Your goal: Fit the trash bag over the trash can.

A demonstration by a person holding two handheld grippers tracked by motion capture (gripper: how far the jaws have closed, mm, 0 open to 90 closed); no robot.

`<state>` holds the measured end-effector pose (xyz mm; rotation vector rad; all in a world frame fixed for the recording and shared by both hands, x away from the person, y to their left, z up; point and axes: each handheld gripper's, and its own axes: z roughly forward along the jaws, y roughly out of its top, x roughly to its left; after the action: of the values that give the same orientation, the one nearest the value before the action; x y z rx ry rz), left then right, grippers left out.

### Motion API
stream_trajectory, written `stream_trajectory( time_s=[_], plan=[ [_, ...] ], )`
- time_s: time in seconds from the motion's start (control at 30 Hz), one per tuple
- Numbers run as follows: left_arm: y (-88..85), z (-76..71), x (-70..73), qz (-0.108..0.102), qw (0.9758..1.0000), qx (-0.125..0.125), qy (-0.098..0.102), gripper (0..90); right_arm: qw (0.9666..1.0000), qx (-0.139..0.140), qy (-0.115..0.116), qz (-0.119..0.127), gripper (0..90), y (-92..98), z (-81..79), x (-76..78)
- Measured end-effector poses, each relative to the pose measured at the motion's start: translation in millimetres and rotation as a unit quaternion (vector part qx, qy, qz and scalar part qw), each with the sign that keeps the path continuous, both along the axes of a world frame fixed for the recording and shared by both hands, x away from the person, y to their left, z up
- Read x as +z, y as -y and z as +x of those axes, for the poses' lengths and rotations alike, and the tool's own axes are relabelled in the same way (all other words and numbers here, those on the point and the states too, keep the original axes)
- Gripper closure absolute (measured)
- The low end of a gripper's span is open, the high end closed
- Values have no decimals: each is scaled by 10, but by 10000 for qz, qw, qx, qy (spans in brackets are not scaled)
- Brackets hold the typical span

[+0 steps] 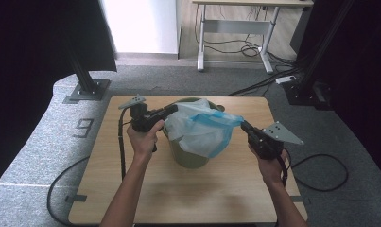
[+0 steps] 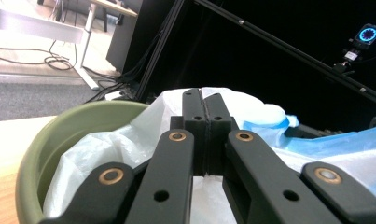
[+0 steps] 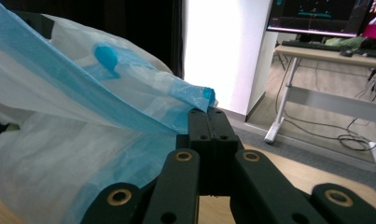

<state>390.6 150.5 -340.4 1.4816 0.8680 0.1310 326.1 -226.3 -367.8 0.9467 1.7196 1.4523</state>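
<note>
A wooden table (image 1: 131, 189) is seen from the high view, with bare board left in front of and to either side of a green bin (image 1: 190, 158) standing near its middle. A white bag with a blue rim (image 1: 202, 130) is draped over the bin's mouth and stretched between the two grippers. The bag's left edge is clamped in the closed jaws of the left gripper (image 1: 171, 109), above the bin's left rim. The blue rim is pinched by the right gripper (image 1: 245, 125), jaws pressed together, clear of the bin's right side. The bin's inner wall (image 2: 59, 135) is shown in the left gripper view; a knotted blue tie (image 3: 106, 55), possibly a drawstring, appears in the right gripper view.
</note>
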Motion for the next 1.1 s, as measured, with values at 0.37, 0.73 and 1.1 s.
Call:
stream_trajectory(
  time_s=[0.37, 0.73, 1.1],
  plan=[
    [-142, -110, 82, 22, 9998, 82, 202, 898, 9990, -98, 430, 46, 889, 25, -91, 286],
    [-263, -287, -134, 231, 9992, 19, 318, 898, 9999, 122, 24, 57, 889, 29, -148, -23],
    [-417, -404, -413, 498, 9985, 191, 147, 899, 9966, 627, -537, -52, 889, -76, -351, -449]
  ],
)
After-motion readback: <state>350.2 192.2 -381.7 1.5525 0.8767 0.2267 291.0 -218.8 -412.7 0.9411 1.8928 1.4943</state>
